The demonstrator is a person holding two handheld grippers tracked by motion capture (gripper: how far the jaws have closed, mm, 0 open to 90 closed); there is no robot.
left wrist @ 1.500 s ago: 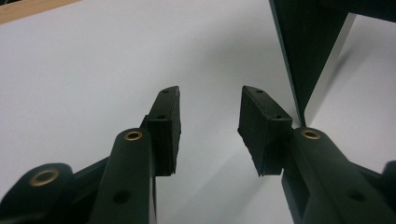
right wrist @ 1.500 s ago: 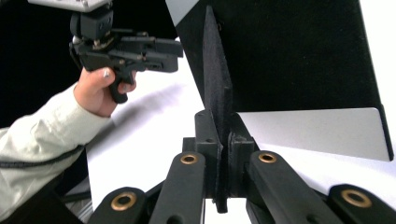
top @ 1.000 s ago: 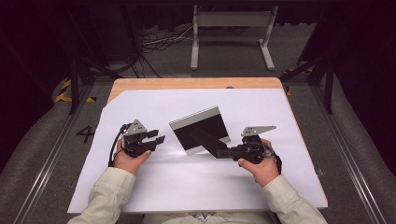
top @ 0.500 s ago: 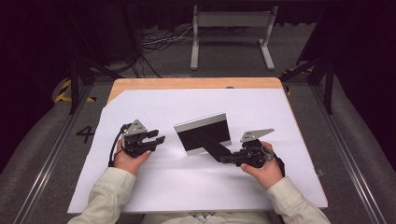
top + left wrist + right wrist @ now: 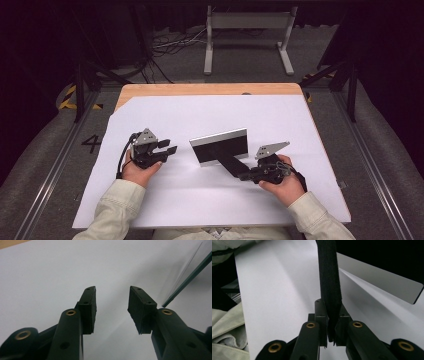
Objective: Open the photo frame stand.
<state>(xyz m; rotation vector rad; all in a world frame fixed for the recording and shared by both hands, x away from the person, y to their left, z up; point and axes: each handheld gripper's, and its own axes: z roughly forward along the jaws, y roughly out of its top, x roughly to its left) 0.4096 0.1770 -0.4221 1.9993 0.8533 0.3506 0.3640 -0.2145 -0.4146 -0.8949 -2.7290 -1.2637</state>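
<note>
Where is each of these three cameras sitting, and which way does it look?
High view: above the person's side, looking forward and down on the white-covered table; both forearms, left gripper, right gripper.
Left gripper view: rides the left gripper, looking along its open jaws over the sheet.
Right gripper view: rides the right gripper, jaws clamping a black strap.
Shared: all three catch the mirror-like panel standing tilted.

Your right gripper [image 5: 331,336] hides the end of the black stand [image 5: 329,285] it pinches, the mirror [image 5: 186,281] is cut off at the left gripper view's right edge, and your sleeves [image 5: 117,212] run off the bottom.
</note>
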